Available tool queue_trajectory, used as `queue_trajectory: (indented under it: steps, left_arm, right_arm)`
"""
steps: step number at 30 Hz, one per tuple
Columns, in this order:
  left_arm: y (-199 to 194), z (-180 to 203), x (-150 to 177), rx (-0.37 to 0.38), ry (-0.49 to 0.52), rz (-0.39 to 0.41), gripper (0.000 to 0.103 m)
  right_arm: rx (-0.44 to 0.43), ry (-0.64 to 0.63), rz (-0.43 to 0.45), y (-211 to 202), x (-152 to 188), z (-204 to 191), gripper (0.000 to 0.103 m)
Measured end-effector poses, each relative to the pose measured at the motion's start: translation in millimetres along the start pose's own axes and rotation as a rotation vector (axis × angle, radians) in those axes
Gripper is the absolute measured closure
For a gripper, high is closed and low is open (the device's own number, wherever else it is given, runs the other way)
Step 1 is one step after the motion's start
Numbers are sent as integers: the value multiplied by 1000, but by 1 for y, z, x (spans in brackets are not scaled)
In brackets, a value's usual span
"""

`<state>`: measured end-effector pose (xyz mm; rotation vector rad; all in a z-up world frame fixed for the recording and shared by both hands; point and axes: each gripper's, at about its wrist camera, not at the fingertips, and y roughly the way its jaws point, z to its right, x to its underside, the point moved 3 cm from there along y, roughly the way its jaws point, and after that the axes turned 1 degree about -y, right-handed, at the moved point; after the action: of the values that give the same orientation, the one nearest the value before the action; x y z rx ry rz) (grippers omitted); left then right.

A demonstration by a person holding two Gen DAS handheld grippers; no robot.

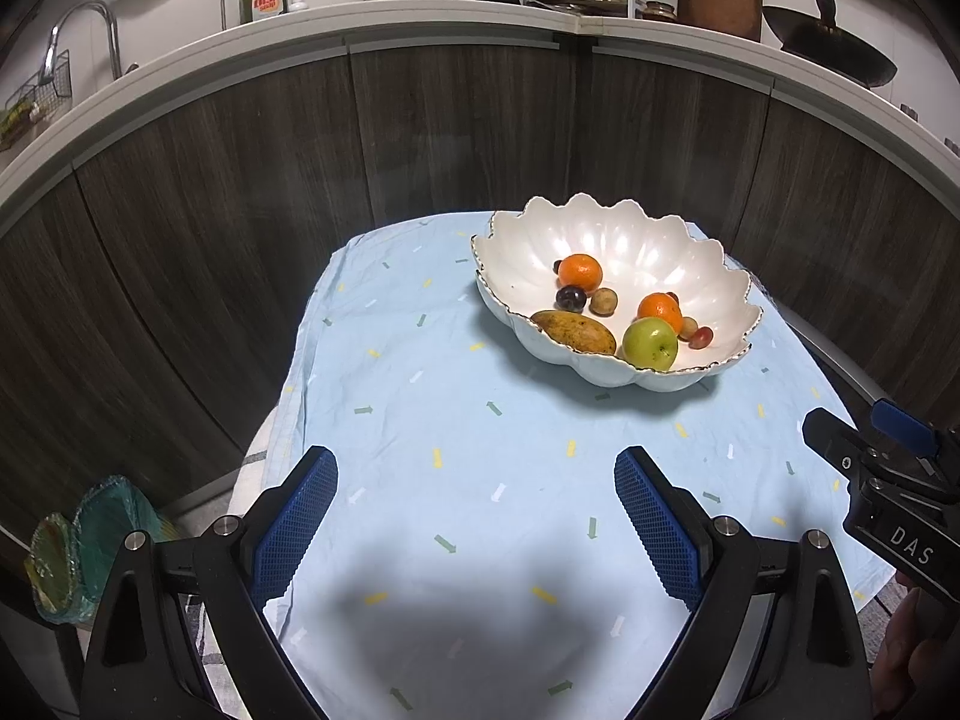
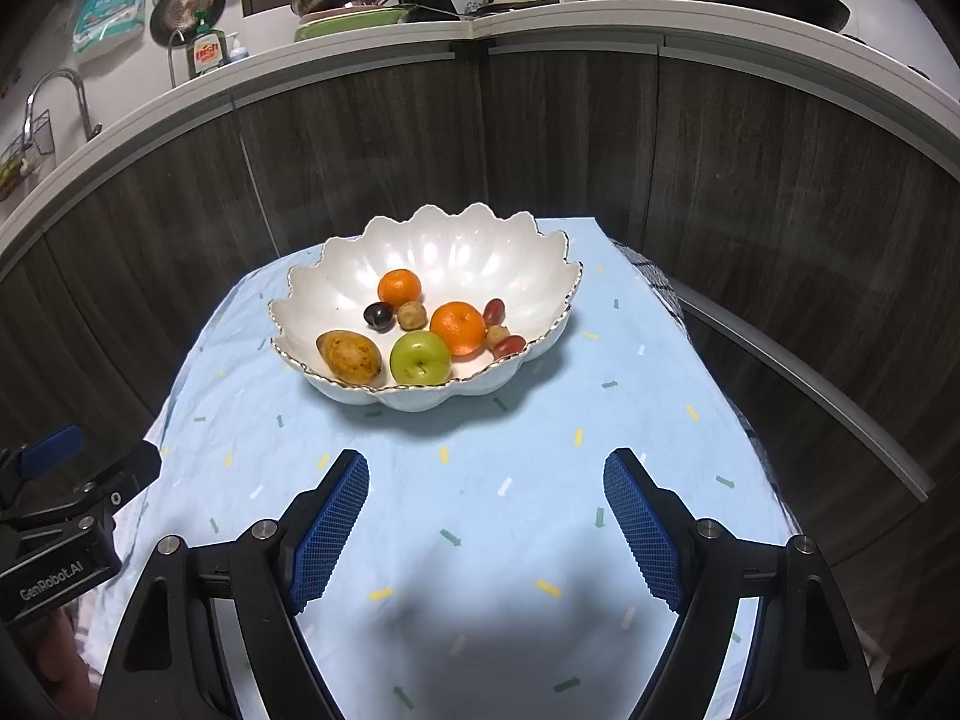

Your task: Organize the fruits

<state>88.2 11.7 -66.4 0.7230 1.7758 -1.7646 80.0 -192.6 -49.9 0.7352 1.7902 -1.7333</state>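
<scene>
Resting on the pale blue cloth (image 2: 480, 480) that covered the bench, the white scalloped bowl (image 2: 336, 282) held all the fruit: a mango (image 2: 349, 355) and a green apple (image 2: 420, 359) at its near rim, two oranges (image 2: 457, 327) behind them, a dark plum (image 2: 378, 316) and several small round fruits between. Both hand-held grippers hung over the bare cloth on the near side of the bowl, well apart from it, each with its blue pads spread wide and nothing between them. The left hand-held gripper (image 1: 477, 516) saw the bowl (image 1: 600, 234) off to its right, with the mango (image 1: 574, 332) touching the apple (image 1: 650, 344); the right hand-held gripper (image 2: 486, 516) saw the bowl almost straight ahead. Only the left wrist view showed a stack of greenish glass dishes (image 1: 78, 546) low at the left, beside the bench, and the other gripper's black body with fingers of a hand (image 1: 906, 648) beneath it at the right edge. Only the right wrist view showed a checked cloth (image 2: 651, 279) peeking from under the blue one at the far right corner, and two reddish grapes (image 2: 494, 311) plainly separate behind the nearer orange. Behind the bench, dark wood cabinet doors (image 2: 570, 138) ran under a kitchen counter crowded with pans and dishes.
</scene>
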Motion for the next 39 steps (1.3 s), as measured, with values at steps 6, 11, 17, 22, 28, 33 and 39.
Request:
queue_trajectory:
  steps: [6, 11, 17, 22, 28, 33, 39]
  left_arm:
    - [-1, 0, 0, 1, -1, 1, 8]
    - [-1, 1, 0, 3, 0, 1, 8]
    - [-2, 3, -2, 5, 4, 1, 9]
    - [-2, 2, -1, 0, 7, 1, 9]
    - [0, 1, -1, -7, 9, -5, 9]
    - [3, 1, 0, -9, 8, -11, 9]
    - [4, 0, 1, -7, 9, -17, 9]
  right_arm:
    - [0, 0, 0, 0, 0, 0, 22]
    - [0, 0, 0, -1, 0, 0, 22]
    - [0, 1, 3, 0, 0, 0, 22]
    - [-1, 0, 1, 0, 0, 0, 22]
    - [-2, 1, -1, 0, 0, 1, 22]
    - [-1, -1, -1, 0, 0, 2, 22]
    - [-1, 0, -3, 0, 0, 3, 22]
